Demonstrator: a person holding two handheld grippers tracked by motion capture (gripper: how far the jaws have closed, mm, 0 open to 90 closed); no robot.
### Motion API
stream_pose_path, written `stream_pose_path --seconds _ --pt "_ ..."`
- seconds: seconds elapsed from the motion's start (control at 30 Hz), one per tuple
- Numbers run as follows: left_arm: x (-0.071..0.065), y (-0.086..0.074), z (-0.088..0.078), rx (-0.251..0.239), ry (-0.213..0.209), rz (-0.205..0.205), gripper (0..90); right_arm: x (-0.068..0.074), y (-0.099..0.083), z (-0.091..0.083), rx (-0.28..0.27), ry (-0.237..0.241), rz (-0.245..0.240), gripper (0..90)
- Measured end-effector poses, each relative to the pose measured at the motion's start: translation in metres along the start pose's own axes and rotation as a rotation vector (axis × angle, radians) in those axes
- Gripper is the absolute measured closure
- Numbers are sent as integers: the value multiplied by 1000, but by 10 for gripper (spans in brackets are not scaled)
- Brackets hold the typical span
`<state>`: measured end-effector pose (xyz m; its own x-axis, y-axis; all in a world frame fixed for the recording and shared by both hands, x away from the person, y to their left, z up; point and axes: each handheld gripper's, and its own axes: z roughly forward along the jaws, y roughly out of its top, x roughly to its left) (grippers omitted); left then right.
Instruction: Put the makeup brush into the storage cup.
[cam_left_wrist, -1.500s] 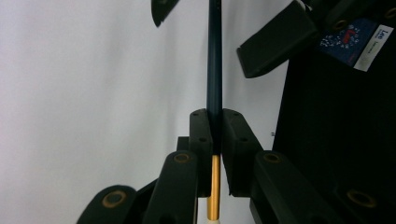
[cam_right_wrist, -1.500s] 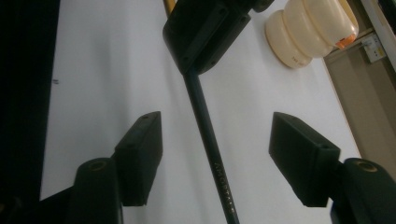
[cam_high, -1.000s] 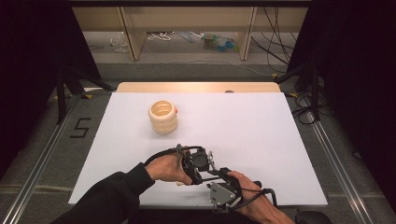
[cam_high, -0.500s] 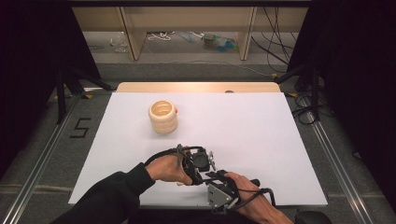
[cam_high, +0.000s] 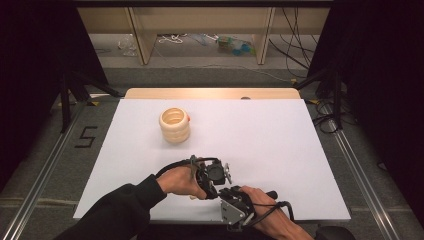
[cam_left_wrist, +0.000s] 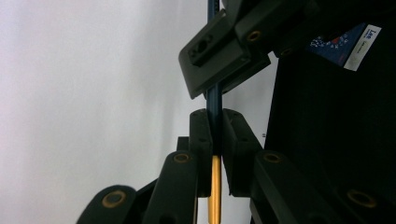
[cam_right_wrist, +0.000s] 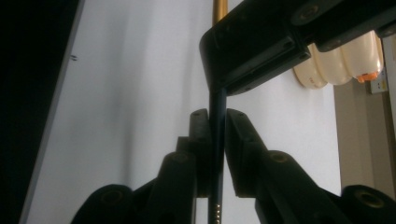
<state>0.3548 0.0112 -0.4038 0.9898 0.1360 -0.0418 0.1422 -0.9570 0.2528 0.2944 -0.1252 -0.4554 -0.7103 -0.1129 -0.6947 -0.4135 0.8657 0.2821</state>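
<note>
Closing is what the right hand-held gripper (cam_high: 226, 191) has just been doing, with a thin stick between its jaws; compared with the earlier high view, both hands are seen in nearly the same place near the front edge of the white surface (cam_high: 280, 145), and the cream ringed holder (cam_high: 175, 125) is found unmoved toward the far left of that surface, well apart from the hands; a small orange piece is seen at the holder's side in the right gripper view. The left hand-held gripper (cam_high: 224, 173) is held by the left hand (cam_high: 181, 181), whose dark sleeve (cam_high: 117, 210) enters from the bottom edge; its jaws are pressed shut on the stick (cam_left_wrist: 215, 116), which is dark blue along most of its length and golden at one end (cam_left_wrist: 214, 186). In the right gripper view the same stick (cam_right_wrist: 217, 121) is clamped between the right gripper's pads as well, so that it is gripped from both ends; the two grippers are seen almost touching, just above the surface.
</note>
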Motion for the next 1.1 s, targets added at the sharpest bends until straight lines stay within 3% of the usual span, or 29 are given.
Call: stream_pose_path --seconds 0.17,0.43,0.6,0.63,0.73,0.77,0.83,0.87,0.97,1.0,1.03,1.07,1.1 --pt "0 0 0 1 -4 2 829 1 1 -1 4 -1 -18 839" --pt "0 0 -1 -4 -10 1 828 0 1 -2 3 9 -6 841" --pt "5 -2 -6 -21 -11 -5 725 0 -1 -4 11 22 31 841" --pt "7 -4 -11 -48 -8 -27 698 1 -1 -4 14 17 60 841" --pt "8 -7 -15 -62 -18 -26 669 -2 -3 -6 8 24 55 842" --pt "9 -8 -17 -76 -12 -25 617 -3 -5 -7 8 16 80 841" --pt "12 -11 -21 -110 -1 -39 589 -5 -7 -6 -8 20 65 842" --pt "15 -15 -24 -175 18 -95 531 -6 -8 -9 -5 21 97 842" --pt "20 -19 -27 -194 43 -114 474 -6 -11 -11 -3 22 135 842" --pt "25 -25 -32 -179 57 -94 459 -13 -13 -10 -40 9 53 841" --pt "25 -25 -32 -179 57 -94 445 -13 -13 -10 -40 9 53 841" --pt "27 -27 -33 -195 67 -100 445 -9 -15 -12 -28 24 127 842" --pt "29 -30 -34 -209 74 -112 421 -9 -15 -13 -28 42 148 842"
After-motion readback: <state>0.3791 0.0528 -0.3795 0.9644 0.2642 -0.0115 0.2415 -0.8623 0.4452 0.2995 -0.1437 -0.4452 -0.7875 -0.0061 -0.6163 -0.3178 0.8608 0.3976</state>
